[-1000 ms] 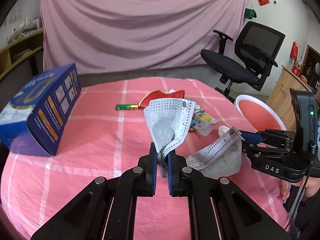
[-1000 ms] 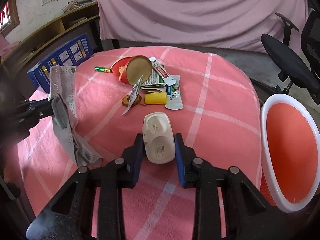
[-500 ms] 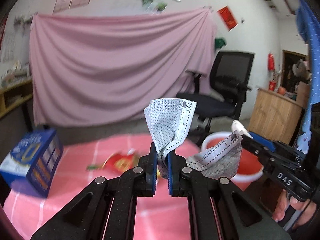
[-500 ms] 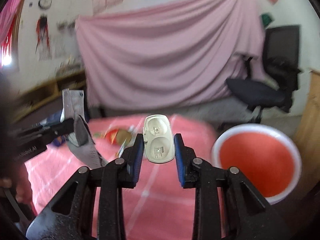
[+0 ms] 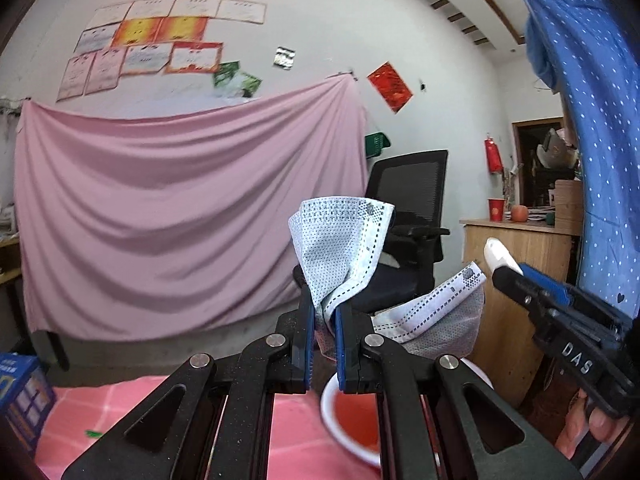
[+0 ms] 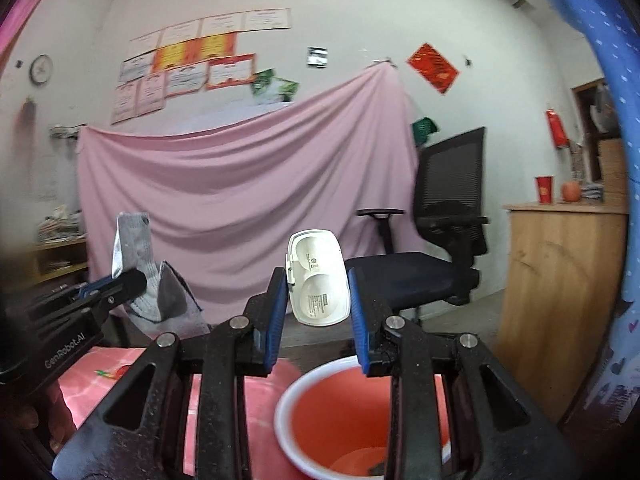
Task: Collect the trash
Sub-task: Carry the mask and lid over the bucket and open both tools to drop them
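Observation:
My left gripper [image 5: 323, 322] is shut on a crumpled grey-white face mask [image 5: 340, 248], held high above the table. The mask also shows at the left of the right wrist view [image 6: 140, 264]. My right gripper [image 6: 318, 300] is shut on a white plastic case [image 6: 317, 284], held up over the orange bin with a white rim [image 6: 340, 412]. The case's tip shows in the left wrist view [image 5: 498, 256] beside the right gripper. The bin [image 5: 352, 420] sits low, just under my left fingertips.
The pink checked table [image 5: 120, 420] lies below at the left, with a blue box [image 5: 20, 396] at its left edge. A black office chair [image 6: 448, 232] stands behind the bin. A wooden cabinet [image 6: 560, 300] is at the right. A pink curtain [image 5: 160, 220] hangs behind.
Both grippers have lifted off the table with the mask and the case and swung right, so the bin now lies under them. The table has dropped to the bottom of both views.

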